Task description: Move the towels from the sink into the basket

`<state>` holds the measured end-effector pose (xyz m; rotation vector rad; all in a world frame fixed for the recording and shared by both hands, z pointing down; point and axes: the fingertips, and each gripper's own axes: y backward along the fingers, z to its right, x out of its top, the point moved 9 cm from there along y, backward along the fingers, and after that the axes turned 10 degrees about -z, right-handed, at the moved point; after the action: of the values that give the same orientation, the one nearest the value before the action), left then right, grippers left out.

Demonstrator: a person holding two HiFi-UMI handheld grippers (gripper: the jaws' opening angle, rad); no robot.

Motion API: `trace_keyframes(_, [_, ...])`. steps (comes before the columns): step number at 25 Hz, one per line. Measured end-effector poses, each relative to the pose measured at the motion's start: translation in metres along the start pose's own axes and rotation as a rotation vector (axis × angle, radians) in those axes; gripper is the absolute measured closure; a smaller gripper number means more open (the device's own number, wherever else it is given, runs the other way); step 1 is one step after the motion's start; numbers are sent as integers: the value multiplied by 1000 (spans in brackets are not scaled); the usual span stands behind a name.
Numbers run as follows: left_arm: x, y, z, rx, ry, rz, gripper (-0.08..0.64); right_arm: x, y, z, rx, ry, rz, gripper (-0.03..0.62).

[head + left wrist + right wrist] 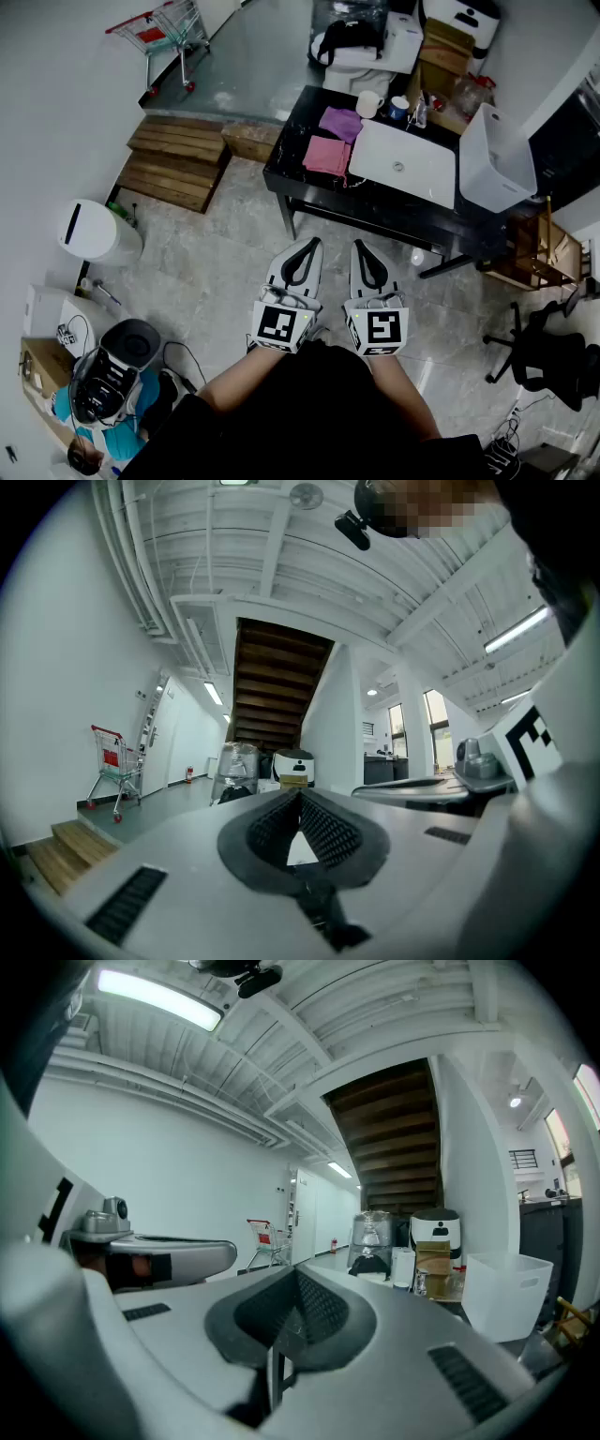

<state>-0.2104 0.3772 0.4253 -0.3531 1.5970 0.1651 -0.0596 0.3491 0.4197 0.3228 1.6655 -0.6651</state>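
Close to the person's body, the left tongs (313,246) and right tongs (360,247) point level, both pressed together and empty. Beyond open marble floor (225,262) stands the black tabletop (300,183). On it a pink cloth towel (326,155) and a purple cloth towel (340,122) lie just left of the white rectangular sink (403,161). The tall white plastic basket (487,164) stands on the sink's other side. Soft, light and limp, the towels likely want a pinch at a raised fold. A white mug (368,103) crowds the purple one.
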Motion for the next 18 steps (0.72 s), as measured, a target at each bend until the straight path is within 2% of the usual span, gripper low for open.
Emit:
trace_keyframes(7, [0,-10,16,-3,-4,-2,546,-4,11,22,-7,-37,34,575])
trace_keyframes(11, [-1,-8,11,48,10,5,546,-9,20,32,5,-35,42,575])
trace_keyframes(14, [-2,-10,10,82,1,6,546,-17,24,43,0,-27,25,574])
trace_keyframes(18, [-9,-9,15,99,40,-5,546,-26,26,45,13,-10,-22,574])
